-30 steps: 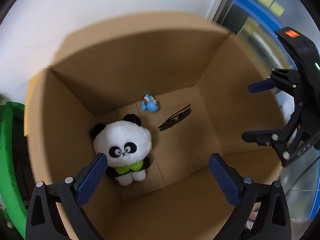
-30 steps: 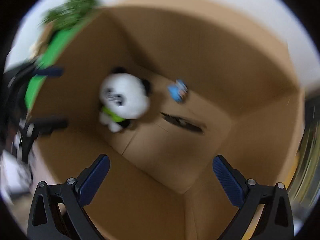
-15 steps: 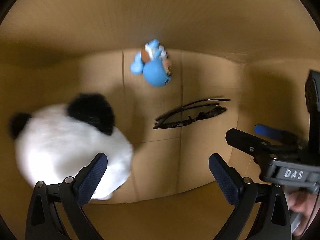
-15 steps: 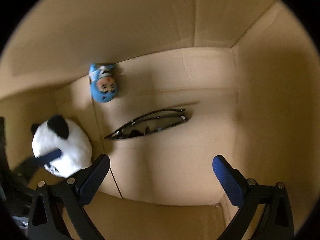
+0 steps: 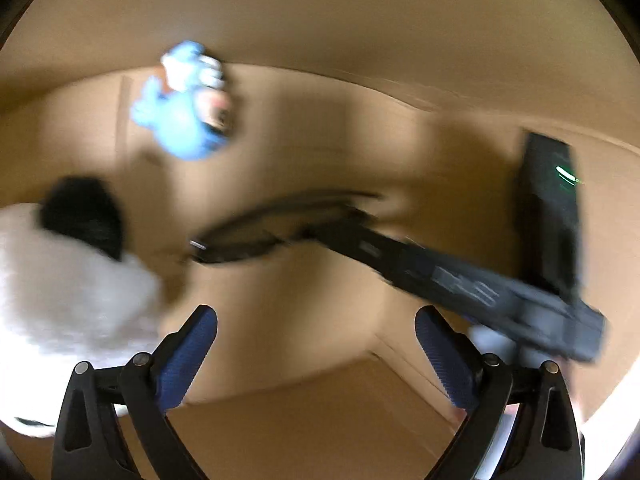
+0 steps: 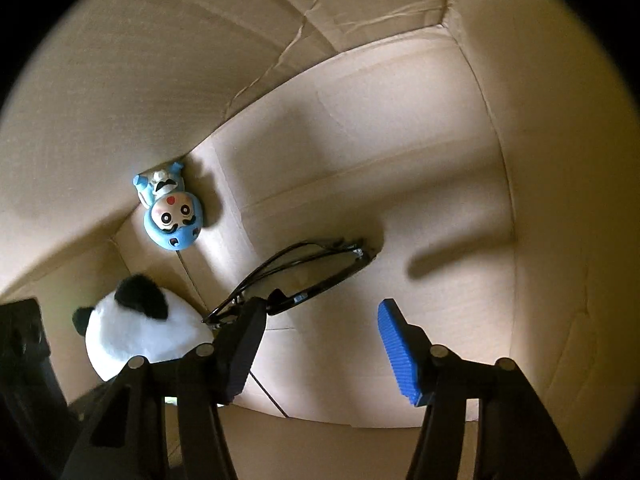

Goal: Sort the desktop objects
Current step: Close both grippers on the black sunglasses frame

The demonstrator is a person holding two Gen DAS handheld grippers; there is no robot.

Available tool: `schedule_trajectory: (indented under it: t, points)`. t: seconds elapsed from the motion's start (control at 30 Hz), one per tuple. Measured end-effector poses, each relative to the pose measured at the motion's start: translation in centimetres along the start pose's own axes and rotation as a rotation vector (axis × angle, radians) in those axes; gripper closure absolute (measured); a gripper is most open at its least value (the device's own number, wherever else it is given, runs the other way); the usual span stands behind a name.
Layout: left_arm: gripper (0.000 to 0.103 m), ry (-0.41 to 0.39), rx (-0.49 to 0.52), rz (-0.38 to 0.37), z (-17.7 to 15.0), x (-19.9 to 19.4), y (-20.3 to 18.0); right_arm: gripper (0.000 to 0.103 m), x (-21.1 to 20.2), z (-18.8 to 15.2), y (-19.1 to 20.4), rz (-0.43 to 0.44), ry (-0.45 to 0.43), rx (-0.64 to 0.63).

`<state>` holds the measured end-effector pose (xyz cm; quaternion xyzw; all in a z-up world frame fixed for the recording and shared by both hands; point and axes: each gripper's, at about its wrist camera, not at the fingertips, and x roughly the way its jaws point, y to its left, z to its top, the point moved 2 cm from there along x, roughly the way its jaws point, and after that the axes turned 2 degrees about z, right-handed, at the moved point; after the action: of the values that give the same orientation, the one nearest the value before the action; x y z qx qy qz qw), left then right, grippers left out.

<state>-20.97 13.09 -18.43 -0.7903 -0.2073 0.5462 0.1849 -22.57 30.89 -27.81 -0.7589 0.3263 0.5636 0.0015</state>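
Inside a cardboard box (image 6: 540,200), folded glasses (image 6: 296,276) lie mid-floor, a panda plush (image 6: 136,332) at eight o'clock. The right gripper (image 6: 320,336) spreads wide over them; the left gripper (image 5: 316,344) gapes empty. Light, fragile: grip the frame.

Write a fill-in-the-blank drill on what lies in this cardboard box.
1. The folded glasses lie on the floor of a ____ box.
2. The small figurine near the box wall is mostly ____ in colour.
3. The plush toy is a ____.
4. The right gripper has its jaws ____.

Missing words: cardboard; blue; panda; open
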Motion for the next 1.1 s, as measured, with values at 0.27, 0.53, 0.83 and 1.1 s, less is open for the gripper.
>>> schedule_trajectory:
  t: [0.27, 0.53, 0.83, 1.1]
  points:
    - [0.008, 0.033, -0.113, 0.032, 0.4, 2.8, 4.1, 0.064, 0.3, -0.7, 0.0, 0.022, -0.01, 0.005]
    - [0.066, 0.141, -0.065, 0.059, -0.2, 6.9, 4.7, 0.088, 1.5, -1.6, -0.4, 0.043, 0.028, 0.024]
    - [0.079, 0.151, -0.092, 0.059, -0.6, 7.7, 5.4, 0.089, 0.9, -2.6, 0.2, 0.048, 0.021, 0.006]
    - [0.071, 0.125, -0.087, 0.073, -0.7, 8.1, 5.1, 0.089, 0.1, -3.3, 0.7, 0.049, 0.022, 0.004]
